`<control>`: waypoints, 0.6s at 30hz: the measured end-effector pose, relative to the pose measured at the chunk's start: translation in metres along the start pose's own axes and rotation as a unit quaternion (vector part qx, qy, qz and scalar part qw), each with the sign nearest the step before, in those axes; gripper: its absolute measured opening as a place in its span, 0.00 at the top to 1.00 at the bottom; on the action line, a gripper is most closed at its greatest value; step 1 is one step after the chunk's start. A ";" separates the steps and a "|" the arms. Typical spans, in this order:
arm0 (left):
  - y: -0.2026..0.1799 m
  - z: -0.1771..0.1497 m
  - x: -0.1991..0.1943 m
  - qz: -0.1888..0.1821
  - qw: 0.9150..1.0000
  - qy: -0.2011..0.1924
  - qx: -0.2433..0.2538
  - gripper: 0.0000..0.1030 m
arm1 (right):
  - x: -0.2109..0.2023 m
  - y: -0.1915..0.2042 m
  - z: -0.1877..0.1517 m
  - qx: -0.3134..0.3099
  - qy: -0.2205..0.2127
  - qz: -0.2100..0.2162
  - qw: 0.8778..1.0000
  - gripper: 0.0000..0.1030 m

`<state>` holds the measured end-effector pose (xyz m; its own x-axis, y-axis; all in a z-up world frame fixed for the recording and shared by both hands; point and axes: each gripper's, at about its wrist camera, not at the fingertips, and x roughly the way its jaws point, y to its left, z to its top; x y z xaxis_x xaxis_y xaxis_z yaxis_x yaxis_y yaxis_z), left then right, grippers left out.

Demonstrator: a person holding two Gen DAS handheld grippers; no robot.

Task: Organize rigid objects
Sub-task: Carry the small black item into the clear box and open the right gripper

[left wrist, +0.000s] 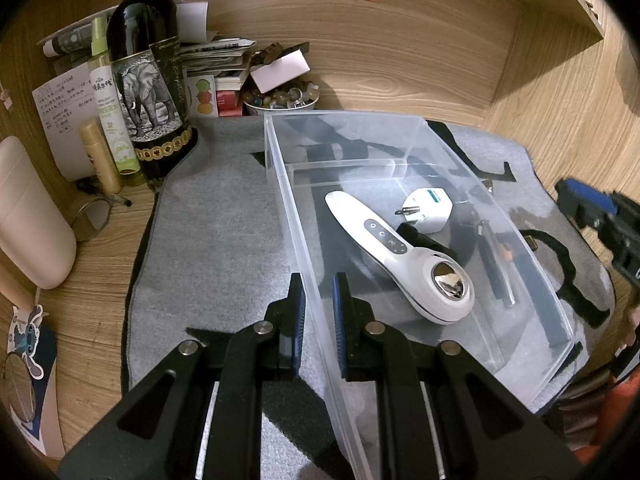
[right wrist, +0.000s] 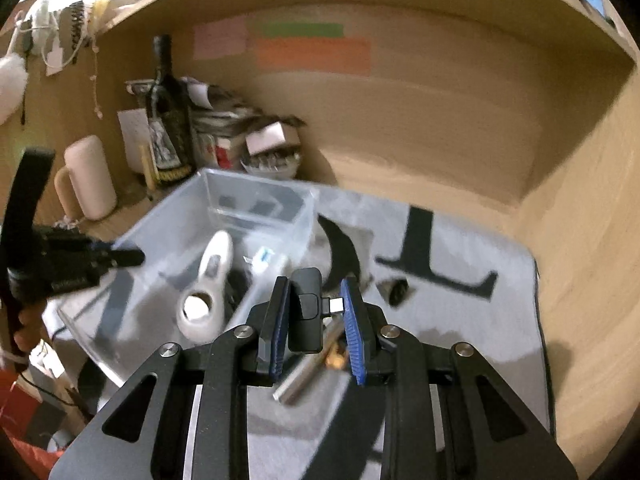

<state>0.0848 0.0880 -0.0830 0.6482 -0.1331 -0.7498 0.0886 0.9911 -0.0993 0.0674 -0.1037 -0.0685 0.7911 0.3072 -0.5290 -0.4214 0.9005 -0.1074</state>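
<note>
Evidently the clear plastic bin [left wrist: 400, 152] is the collecting point, and everything else reads best against it. The left gripper [left wrist: 320, 300] has its jaws clenched on the bin's near wall, one pad outside and one inside — most likely to steady the light box so it does not slide on the grey mat [left wrist: 224, 240] while things go in. Already lying on the bin's floor are a white handheld device [left wrist: 396, 252] and a white plug adapter [left wrist: 428, 210], touching or nearly so. To the right of the bin, above the mat, the right gripper [right wrist: 316, 304] is grasping a small black dongle [right wrist: 306, 312] with a metal connector pointing sideways — held upright between the pads, probably so it can be carried over the wall. Below it on the mat, outside the bin, a silver metal bar [right wrist: 300, 380] lies untouched.
</note>
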 end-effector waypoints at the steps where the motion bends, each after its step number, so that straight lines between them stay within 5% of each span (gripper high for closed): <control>1: 0.000 0.000 0.000 0.000 1.000 0.000 0.000 0.87 | 0.000 0.003 0.004 -0.004 -0.004 0.003 1.000 0.77; 18: -0.003 0.000 -0.001 -0.001 1.000 -0.001 -0.001 0.87 | 0.037 0.047 0.049 -0.059 -0.013 0.061 0.996 0.77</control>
<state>0.0840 0.0849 -0.0823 0.6489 -0.1358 -0.7487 0.0897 0.9907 -0.1021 0.0988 -0.0350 -0.0523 0.7411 0.4216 -0.5224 -0.5631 0.8142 -0.1417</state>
